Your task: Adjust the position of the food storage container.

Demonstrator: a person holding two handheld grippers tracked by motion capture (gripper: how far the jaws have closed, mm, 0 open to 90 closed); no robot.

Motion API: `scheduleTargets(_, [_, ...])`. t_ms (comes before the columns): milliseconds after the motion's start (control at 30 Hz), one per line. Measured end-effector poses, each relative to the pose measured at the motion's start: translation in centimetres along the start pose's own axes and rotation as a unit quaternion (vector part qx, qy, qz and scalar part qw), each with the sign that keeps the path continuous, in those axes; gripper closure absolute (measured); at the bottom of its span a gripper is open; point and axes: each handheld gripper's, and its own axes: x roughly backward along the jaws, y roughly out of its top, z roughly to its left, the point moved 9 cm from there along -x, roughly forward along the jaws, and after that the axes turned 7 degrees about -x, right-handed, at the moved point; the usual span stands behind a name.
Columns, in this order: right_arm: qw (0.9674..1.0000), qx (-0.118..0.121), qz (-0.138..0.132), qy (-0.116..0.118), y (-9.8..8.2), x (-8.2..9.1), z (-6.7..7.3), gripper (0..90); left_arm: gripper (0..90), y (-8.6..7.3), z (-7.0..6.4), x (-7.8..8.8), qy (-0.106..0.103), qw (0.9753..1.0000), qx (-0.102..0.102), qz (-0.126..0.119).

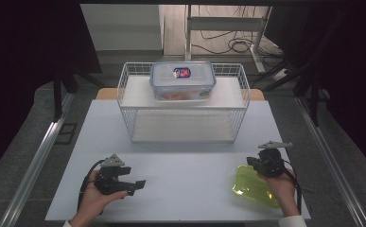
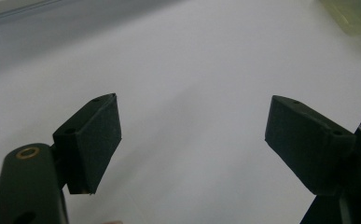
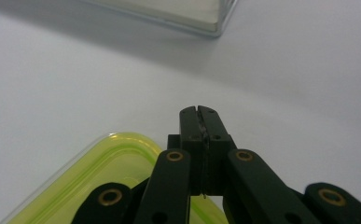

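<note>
A yellow-green see-through lid (image 1: 254,187) lies flat on the white table (image 1: 185,179) at the front right. My right gripper (image 1: 252,161) hovers over the lid's far edge, shut, pads pressed together with nothing visible between them; in the right gripper view the shut right gripper (image 3: 200,112) points past the lid (image 3: 99,172) toward the basket. At the front left, a hand holds my left gripper (image 1: 134,187) open and empty. In the left gripper view its open left gripper (image 2: 192,135) faces bare table, with the lid (image 2: 350,14) far off.
A white wire basket (image 1: 183,139) stands at the back middle of the table. Inside it sits a clear container (image 1: 183,80) with a blue-rimmed lid and orange contents. The basket's corner (image 3: 206,23) lies ahead of the right gripper. Dark floor and metal rails flank the table.
</note>
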Motion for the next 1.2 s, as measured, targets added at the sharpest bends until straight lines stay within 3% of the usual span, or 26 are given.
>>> scheduleTargets(233, [0.999, -0.024, -0.035, -0.01, -0.7, 3.7, -2.0, 89.4, 18.3, 0.0, -0.1, 0.0, 0.0, 1.0, -0.001, -0.001])
scheduleTargets(400, [0.9968, -0.047, -0.045, -0.047, -3.0, 6.9, -4.6, 89.4, 18.3, -0.1, -0.1, 0.0, 0.0, 1.0, -0.004, 0.001])
scheduleTargets(567, [0.9912, -0.087, -0.047, -0.089, -5.6, 9.5, -7.4, 89.5, 18.3, 0.0, -0.1, 0.2, 0.001, 1.0, -0.002, -0.002])
scheduleTargets(833, [0.9896, -0.098, -0.009, -0.105, -8.4, 9.1, -7.9, 89.4, 18.3, -0.2, 0.1, 0.2, 0.003, 1.0, 0.001, -0.001])
scheduleTargets(967, [0.9913, -0.091, 0.01, -0.095, -8.5, 8.4, -6.7, 89.4, 18.3, -0.2, 0.0, 0.2, 0.002, 1.0, 0.0, -0.002])
scheduleTargets(1067, [0.9905, -0.083, 0.021, -0.108, -8.5, 8.0, -6.3, 89.4, 18.3, -0.2, 0.0, 0.2, 0.003, 1.0, -0.001, -0.001])
scheduleTargets(1200, [0.9911, -0.077, 0.032, -0.104, -8.5, 7.3, -5.6, 89.5, 18.3, -0.3, 0.0, 0.0, 0.003, 1.0, -0.001, 0.001])
